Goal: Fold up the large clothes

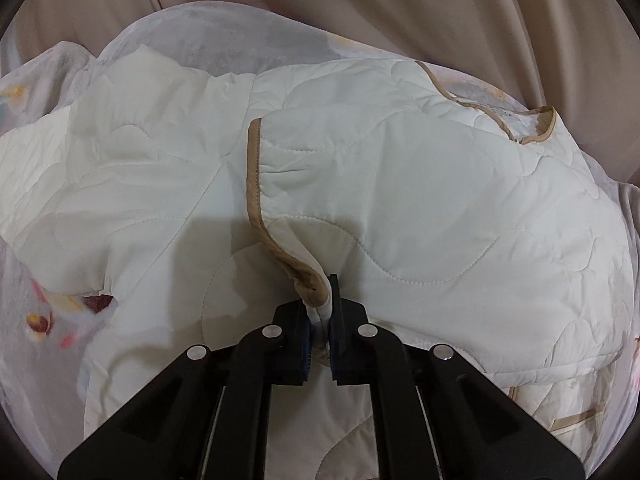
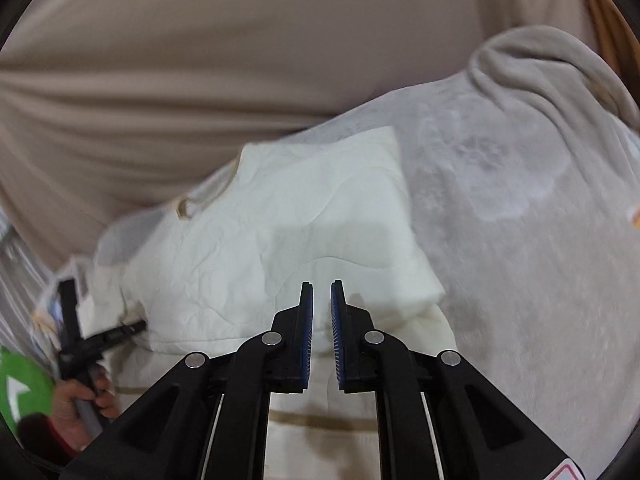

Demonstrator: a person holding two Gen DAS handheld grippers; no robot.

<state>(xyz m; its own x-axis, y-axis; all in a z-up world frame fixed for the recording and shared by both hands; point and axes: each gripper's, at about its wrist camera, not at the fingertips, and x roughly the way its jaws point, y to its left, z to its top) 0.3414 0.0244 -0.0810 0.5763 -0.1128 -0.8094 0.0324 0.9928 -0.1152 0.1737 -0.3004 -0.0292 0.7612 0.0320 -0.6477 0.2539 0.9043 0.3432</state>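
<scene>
A white quilted garment [image 1: 400, 200] with tan trim [image 1: 254, 168] lies spread and partly folded on a pale fleece blanket [image 1: 224, 40]. My left gripper [image 1: 320, 300] is shut on the tan-trimmed edge of the garment, and a fold rises from its jaws. In the right wrist view the same white garment [image 2: 280, 232] lies below my right gripper [image 2: 322, 292]. Its jaws stand a narrow gap apart with nothing between them, hovering over the cloth. The left gripper [image 2: 120, 330] and the hand holding it show at that view's lower left.
The fleece blanket [image 2: 520, 220] has faint prints and covers the surface under the garment, bunched at the far right. A beige curtain [image 2: 240, 60] hangs behind. A green round marker [image 2: 20, 388] sits at the right wrist view's left edge.
</scene>
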